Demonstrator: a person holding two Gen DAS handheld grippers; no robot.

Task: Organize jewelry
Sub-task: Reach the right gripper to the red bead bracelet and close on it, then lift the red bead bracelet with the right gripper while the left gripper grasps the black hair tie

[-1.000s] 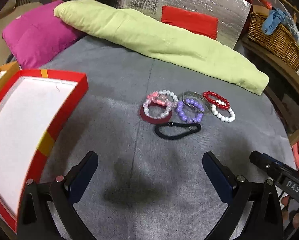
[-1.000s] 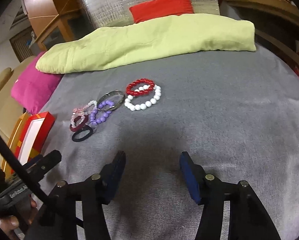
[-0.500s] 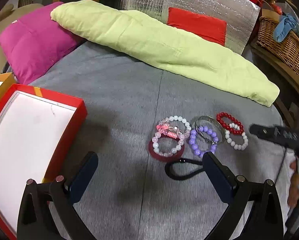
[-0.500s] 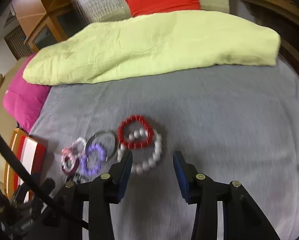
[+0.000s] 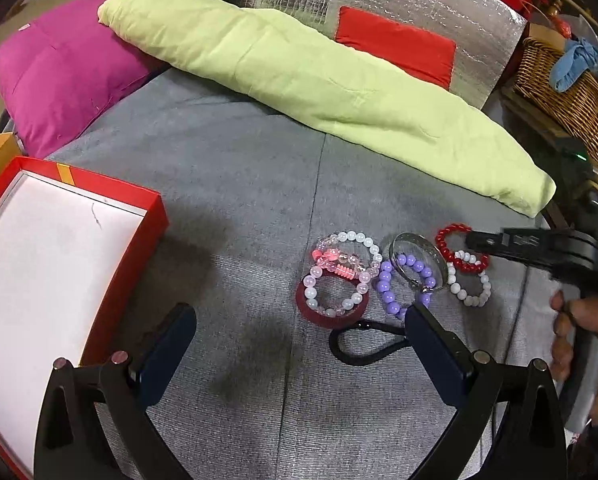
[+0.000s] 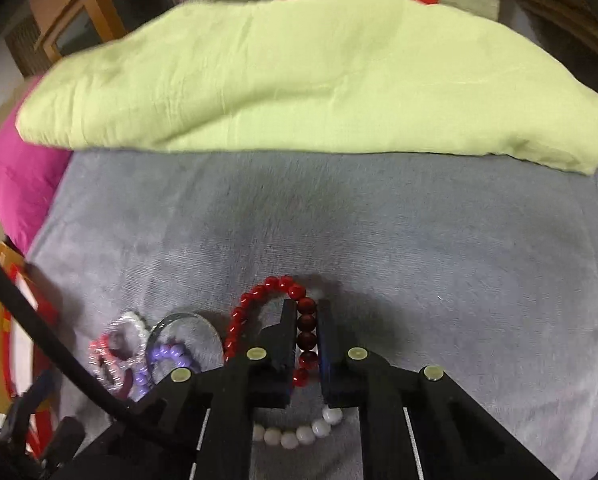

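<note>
Several bracelets lie in a cluster on the grey bed cover. My right gripper (image 6: 306,316) is shut on one side of the red bead bracelet (image 6: 251,300), which rests on the cover over a white bead bracelet (image 6: 299,436). In the left wrist view the red bead bracelet (image 5: 445,240) lies under the right gripper's tip (image 5: 479,240), beside the white bead bracelet (image 5: 469,298), a clear bangle (image 5: 417,256), a purple bead bracelet (image 5: 391,296), a pink-white bead bracelet (image 5: 347,268), a dark red band (image 5: 331,316) and a black hair tie (image 5: 363,344). My left gripper (image 5: 299,332) is open and empty above the cover.
An open red box with a white inside (image 5: 51,264) stands at the left. A light green pillow (image 5: 319,76), a magenta pillow (image 5: 67,72) and a red cushion (image 5: 395,44) lie at the back. A wicker basket (image 5: 567,92) stands at the far right.
My right gripper has moved forward and down to the red bead bracelet and closed on it. My left gripper has come closer to the cluster and stays open.
</note>
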